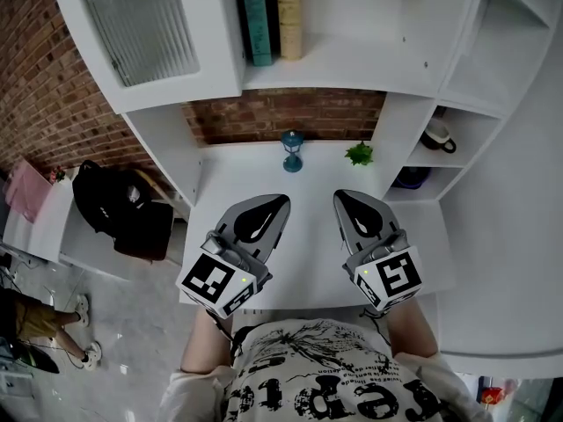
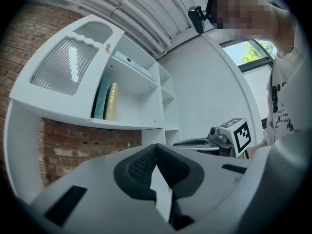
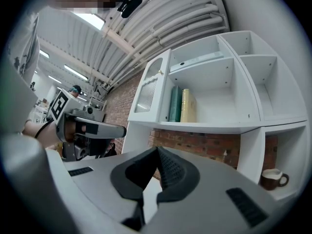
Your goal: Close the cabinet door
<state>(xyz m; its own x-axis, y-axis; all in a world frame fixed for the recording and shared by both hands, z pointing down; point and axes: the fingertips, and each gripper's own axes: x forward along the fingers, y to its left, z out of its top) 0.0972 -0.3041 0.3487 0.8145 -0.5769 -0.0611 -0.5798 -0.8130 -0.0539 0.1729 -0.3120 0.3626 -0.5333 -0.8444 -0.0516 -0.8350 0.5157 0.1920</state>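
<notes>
The white cabinet door (image 1: 145, 33) with a ribbed glass panel stands swung open at the upper left of the shelf unit. It also shows as the door (image 2: 66, 67) in the left gripper view and the door (image 3: 148, 89) in the right gripper view. Beside it the open compartment holds a teal book (image 1: 256, 16) and a yellow book (image 1: 289, 11). My left gripper (image 1: 264, 214) hovers over the white desk (image 1: 308, 236), below the door and apart from it, shut with nothing in it (image 2: 156, 147). My right gripper (image 1: 356, 214) is level beside it, also shut and empty (image 3: 157, 152).
A small blue lantern (image 1: 292, 150) and a green plant (image 1: 359, 154) stand at the back of the desk against the brick wall. A mug (image 1: 437, 136) sits in a right-hand shelf. A black backpack (image 1: 114, 205) lies on a low surface at the left.
</notes>
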